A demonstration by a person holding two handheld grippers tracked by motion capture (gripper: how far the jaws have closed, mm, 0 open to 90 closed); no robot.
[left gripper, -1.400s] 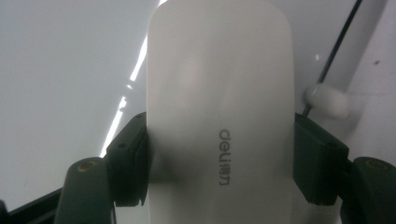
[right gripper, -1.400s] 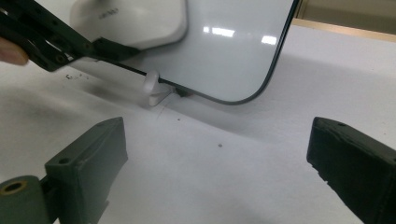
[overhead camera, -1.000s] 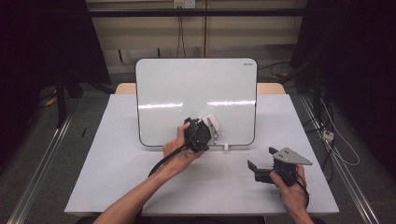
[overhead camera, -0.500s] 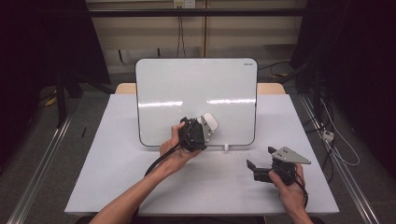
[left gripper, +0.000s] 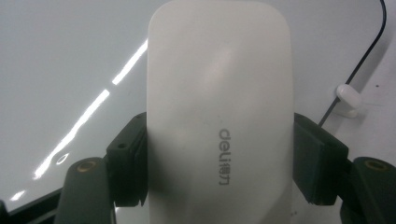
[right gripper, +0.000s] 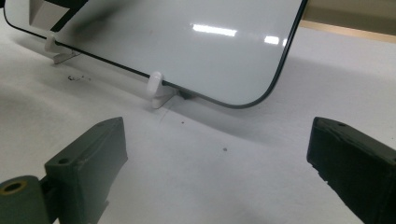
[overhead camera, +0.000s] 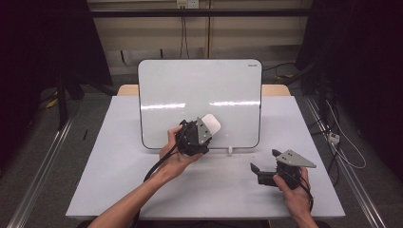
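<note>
Dark curtains ring the white table (overhead camera: 142,190) in the high view, where we see the left gripper (overhead camera: 202,134) at centre clamping a white oval plastic eraser (overhead camera: 211,125) against the upright glossy whiteboard (overhead camera: 199,90); the right gripper (overhead camera: 266,173) rests lower right, farther off. From the left gripper view, the eraser (left gripper: 219,116) runs lengthwise up the frame, its lower end cut off. Our right gripper view shows spread, empty jaws facing the whiteboard's (right gripper: 187,51) bottom corner.

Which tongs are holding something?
The left tongs, up by the whiteboard. They pinch a white eraser on both sides. The right tongs sit low over the table, open with nothing between them.
</note>
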